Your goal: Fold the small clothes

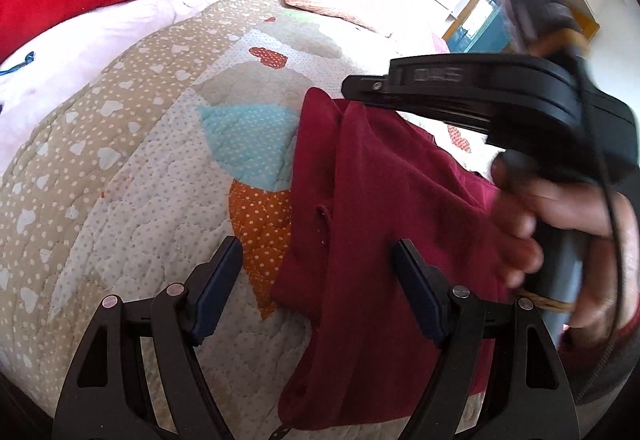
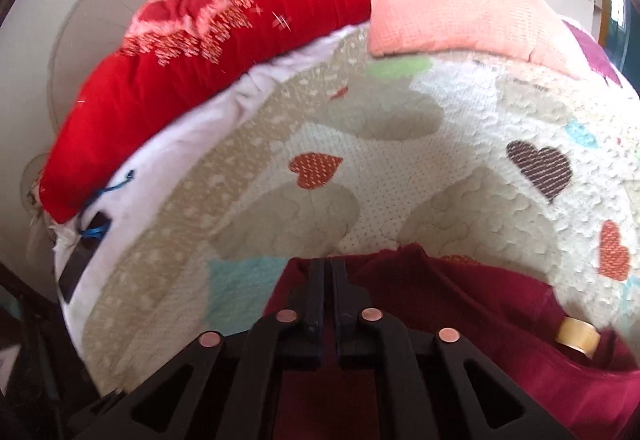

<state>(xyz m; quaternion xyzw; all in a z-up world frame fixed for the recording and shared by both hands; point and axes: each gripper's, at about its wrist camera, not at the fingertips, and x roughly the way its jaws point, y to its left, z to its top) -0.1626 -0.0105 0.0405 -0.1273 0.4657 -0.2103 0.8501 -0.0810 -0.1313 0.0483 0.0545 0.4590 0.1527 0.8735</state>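
The right gripper pinches the maroon garment above the quilt while the left gripper hangs spread, so the unsupported cloth may bunch.

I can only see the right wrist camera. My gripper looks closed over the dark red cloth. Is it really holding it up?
Observer: Yes. In the left wrist view the right gripper pinches the top edge of the dark red garment, which hangs down over the heart-patterned quilt.
Operator: Where's my other gripper?
Observer: The left gripper is open, its fingers either side of the garment's left part, not closed on it.
Operator: Is the cloth flat?
Observer: No. It hangs in a long vertical fold, with a small loose strap showing along that fold.
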